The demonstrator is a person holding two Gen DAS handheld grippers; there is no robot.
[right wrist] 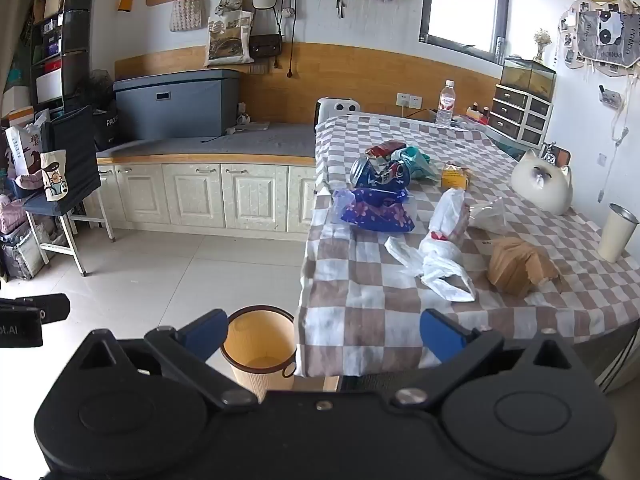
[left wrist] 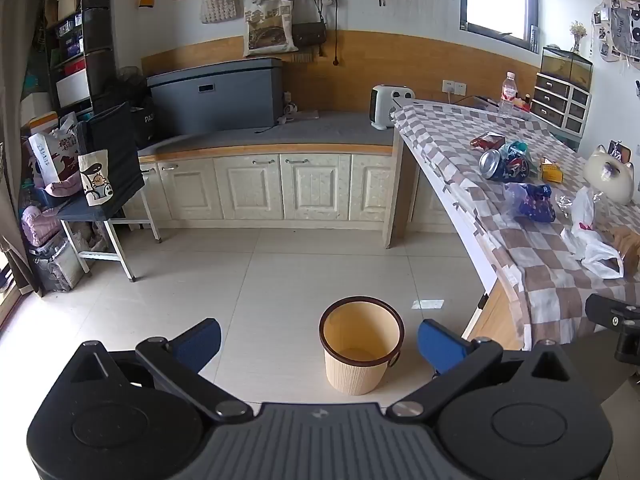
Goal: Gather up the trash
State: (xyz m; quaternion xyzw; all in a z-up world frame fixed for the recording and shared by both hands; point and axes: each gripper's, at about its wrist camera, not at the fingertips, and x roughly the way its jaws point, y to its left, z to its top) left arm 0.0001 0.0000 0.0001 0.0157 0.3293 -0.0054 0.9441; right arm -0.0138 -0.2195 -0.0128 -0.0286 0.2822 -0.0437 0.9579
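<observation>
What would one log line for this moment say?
left hand-held gripper: open, empty | right hand-held gripper: open, empty | bin: empty, on floor | trash: on table

One beige ribbed plastic bin with a brown rim [right wrist: 259,354], one crushed blue drink can [right wrist: 378,174], one white plastic bag [right wrist: 436,264], one crumpled brown paper bag [right wrist: 516,266], one clear water bottle [right wrist: 446,103].

Hidden and cut-off parts of the trash scene

The beige bin [right wrist: 259,350] is partly masked by the right gripper [right wrist: 320,334]; the brown paper wad [left wrist: 630,246] is cut by the left view's edge; print on the yellow box [right wrist: 455,178] cannot be read.
</observation>
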